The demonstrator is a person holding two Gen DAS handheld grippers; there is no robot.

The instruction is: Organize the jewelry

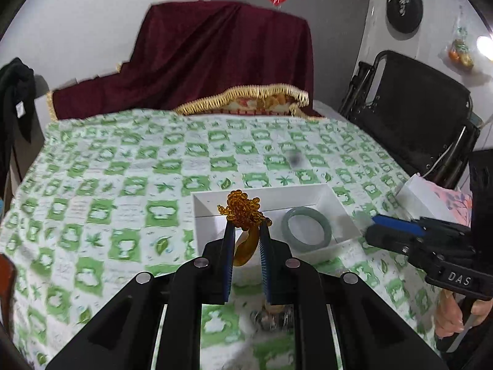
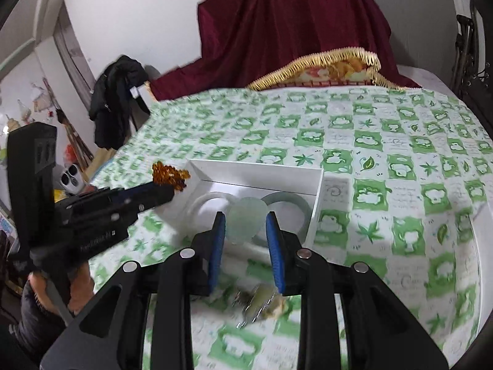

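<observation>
- Looking along the left tongs, a bunched amber bead string is seen clamped at the tips, with a smooth amber bangle between the blue ribbed pads; whether the bangle is gripped cannot be told. They are held above the near left edge of the white box, where a glossy grey-green jade bangle lies flat at the right. Open room is left on the green-checked tablecloth to the left and behind. The right tongs are seen just beside the box's right wall.
- Seen from the right wrist, the right tongs are closed on a pale, frosted heart-shaped pendant at the box's near edge. A whitish bangle lies in the box's left part. Blurred loose pieces lie on the cloth below the pads.
</observation>
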